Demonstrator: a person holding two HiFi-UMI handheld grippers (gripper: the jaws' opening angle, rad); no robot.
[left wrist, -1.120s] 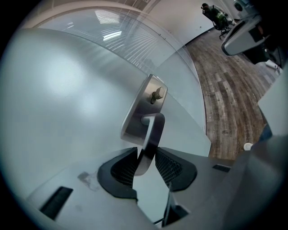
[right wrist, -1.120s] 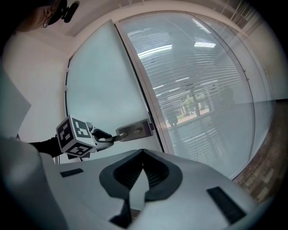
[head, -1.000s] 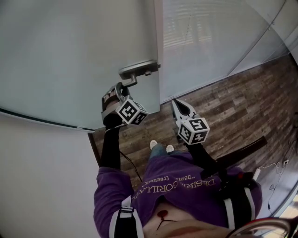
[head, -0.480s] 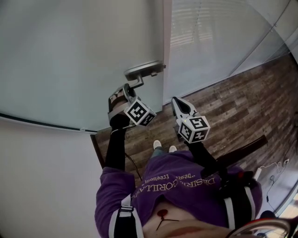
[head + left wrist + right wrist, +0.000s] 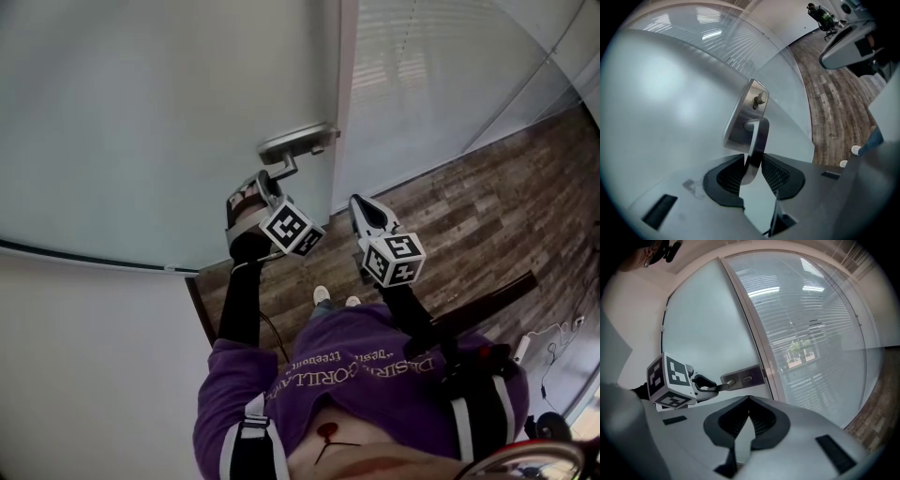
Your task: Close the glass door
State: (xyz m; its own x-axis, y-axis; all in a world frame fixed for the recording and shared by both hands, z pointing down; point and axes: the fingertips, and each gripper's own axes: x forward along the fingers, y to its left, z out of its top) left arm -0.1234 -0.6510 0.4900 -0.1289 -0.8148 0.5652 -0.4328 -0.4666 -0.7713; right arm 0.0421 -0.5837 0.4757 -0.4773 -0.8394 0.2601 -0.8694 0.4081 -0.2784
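The frosted glass door [image 5: 141, 122] fills the left of the head view, its free edge close to the fixed glass panel [image 5: 422, 84]. A metal lever handle [image 5: 298, 142] sits at that edge. My left gripper [image 5: 272, 180] is shut on the lever, which runs between the jaws in the left gripper view as a curved steel bar [image 5: 757, 138] coming off its plate [image 5: 740, 119]. My right gripper [image 5: 360, 203] hangs free to the right of the door edge, shut, with nothing between its jaws [image 5: 749, 400]. From there I see the handle plate [image 5: 743, 376] and the left gripper's marker cube [image 5: 670, 380].
Wood-plank floor [image 5: 469, 216] lies beyond the door. The person's shoes [image 5: 323, 295] stand just below the door edge, with a thin cable [image 5: 267, 333] beside them. A dark bar [image 5: 487, 305] crosses at the lower right. A white wall [image 5: 84, 375] lies to the left.
The door edge and handle have swung to the right in the head view, and the left gripper went with them, still on the lever. The right gripper shifted slightly right.
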